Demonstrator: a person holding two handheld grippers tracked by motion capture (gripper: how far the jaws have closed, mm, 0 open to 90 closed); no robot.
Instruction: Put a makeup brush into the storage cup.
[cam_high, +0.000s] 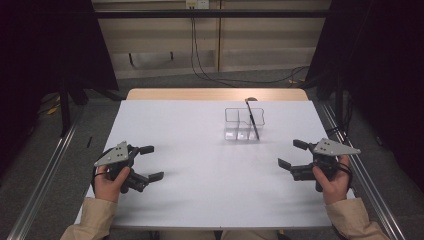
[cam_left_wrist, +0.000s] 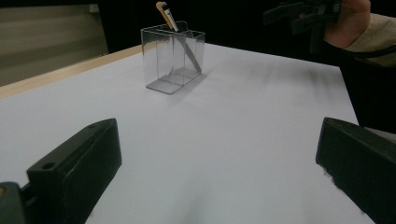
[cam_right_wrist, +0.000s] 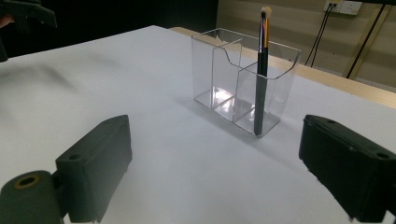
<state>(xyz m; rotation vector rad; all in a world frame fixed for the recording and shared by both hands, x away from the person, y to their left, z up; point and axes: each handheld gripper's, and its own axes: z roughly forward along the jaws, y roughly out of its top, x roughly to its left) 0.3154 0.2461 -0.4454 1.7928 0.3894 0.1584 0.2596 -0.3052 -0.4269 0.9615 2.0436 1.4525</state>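
Here, line by line:

Table: a white table top with a strip of bare wood along its far edge.

Organiser: a clear plastic organiser stands upright on the far half of the table, a little right of centre, well apart from both grippers. The right gripper view shows inner walls dividing it into compartments.

Brush: 1 dark-handled brush leans inside the organiser, in its right-hand end compartment, bristle tip up and past the rim. In the right gripper view its foot rests on the compartment floor; the left gripper view has it tilted.

Left gripper: the left gripper sits near the left edge, held in the left hand. Its 2 jaws stand wide apart with nothing but bare table between them.

Right gripper: the right gripper is near the right edge in the right hand, pointing left. Jaws spread, nothing between them.

Sleeves: beige sleeves cover both forearms.
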